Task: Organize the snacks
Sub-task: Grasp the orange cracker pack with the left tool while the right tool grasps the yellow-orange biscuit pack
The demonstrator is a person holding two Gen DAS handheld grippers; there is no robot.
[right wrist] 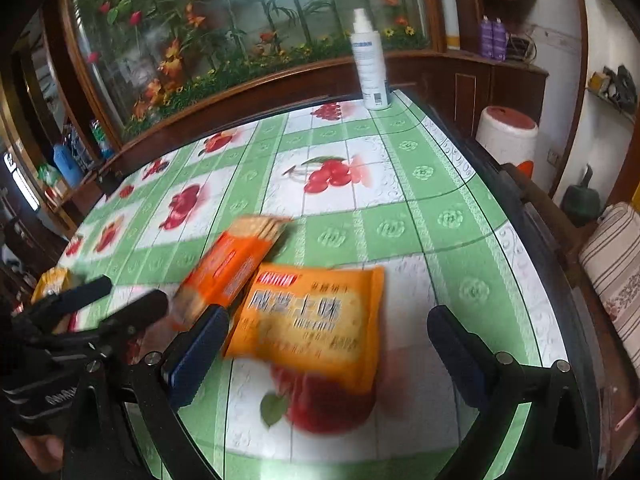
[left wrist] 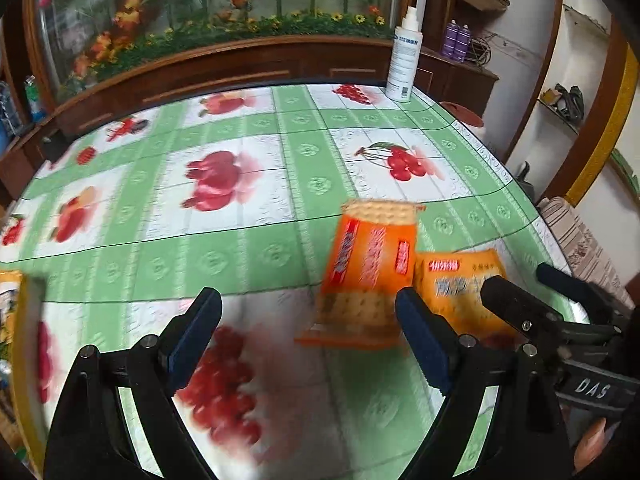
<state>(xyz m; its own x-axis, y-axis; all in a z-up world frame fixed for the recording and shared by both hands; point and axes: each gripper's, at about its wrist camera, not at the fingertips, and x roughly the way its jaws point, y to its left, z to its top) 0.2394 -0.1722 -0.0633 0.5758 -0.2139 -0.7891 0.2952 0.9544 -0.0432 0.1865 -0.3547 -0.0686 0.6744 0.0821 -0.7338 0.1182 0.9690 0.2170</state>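
- The left gripper (left wrist: 308,320) hangs over the near part of the table (left wrist: 248,216), its jaws wide apart and holding nothing.
- The orange cracker pack (left wrist: 366,276) lies at about 1 o'clock from the left gripper, its near end between the fingertips' line but touching neither finger as far as the blur lets me tell.
- The yellow cracker bag (right wrist: 312,320) lies flat at 12 o'clock from the right gripper (right wrist: 328,340), whose jaws are also spread wide and empty; the bag sits between the two fingers, close to the left-side one.
- The pack's long side touches the bag's upper left corner in the right wrist view.
- A third yellow snack packet (left wrist: 12,304) shows at 9 o'clock in the left wrist view, at the table's left edge, blurred.
- The white spray bottle (right wrist: 370,64) stands upright at the far edge, around 12 to 1 o'clock.
- The table's right edge curves from 1 to 4 o'clock in the right wrist view, with a white bucket (right wrist: 506,132) and a striped cushion (right wrist: 612,256) just beyond it.
- The fruit-print tablecloth (left wrist: 224,184) is bare from 10 to 12 o'clock, between the snacks and the wooden cabinet (left wrist: 200,72).
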